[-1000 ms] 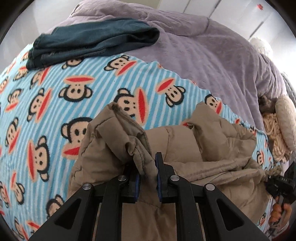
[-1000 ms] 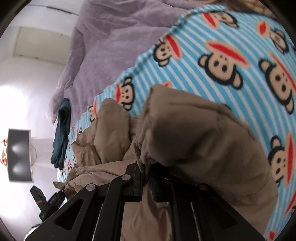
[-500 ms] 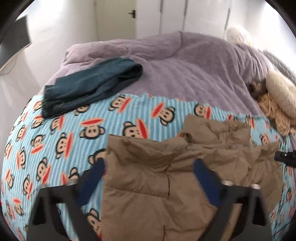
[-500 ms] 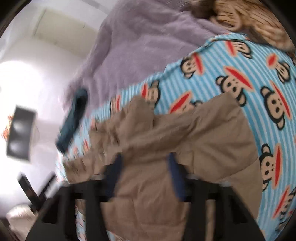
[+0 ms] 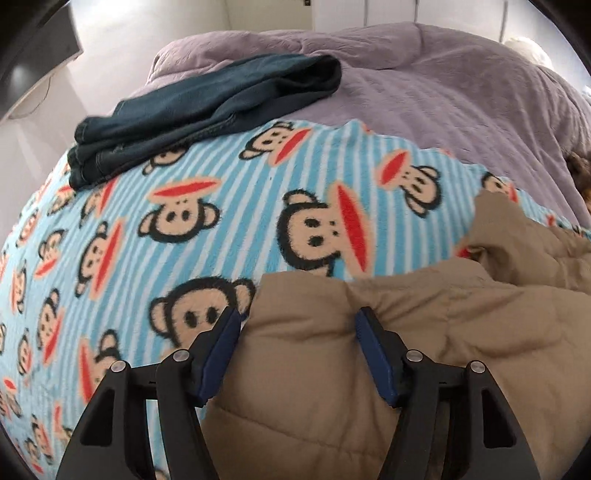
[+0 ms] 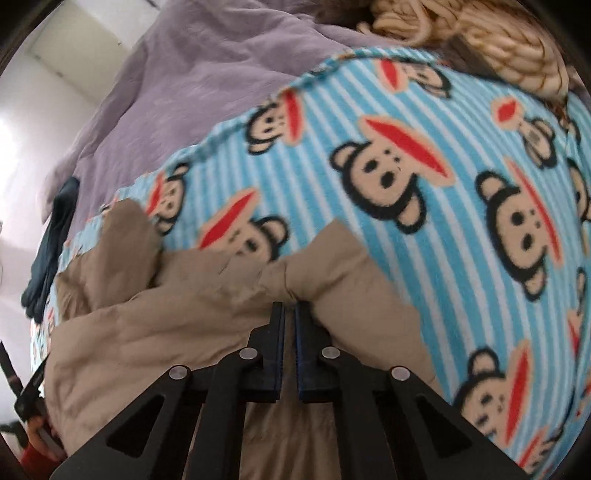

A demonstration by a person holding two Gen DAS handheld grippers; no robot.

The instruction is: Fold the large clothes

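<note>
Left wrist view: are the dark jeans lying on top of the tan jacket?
No. The jeans lie far back across the monkey blanket and purple duvet, well apart from the jacket.

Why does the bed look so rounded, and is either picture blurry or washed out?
Left wrist view: fisheye bulges the blue striped monkey-print blanket, mostly sharp. Right wrist view: same bulge, slightly motion-smeared, glare whitening the left edge beyond the purple duvet.

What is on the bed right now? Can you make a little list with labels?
bed cover: blue striped monkey blanket over a purple quilt
being folded: tan puffy jacket
set aside: dark blue jeans, folded, far edge of the blanket
left hand-held gripper: jaws closing around a jacket corner
right hand-held gripper: shut, pinching a jacket fold
far corner: cream chunky knit
</note>
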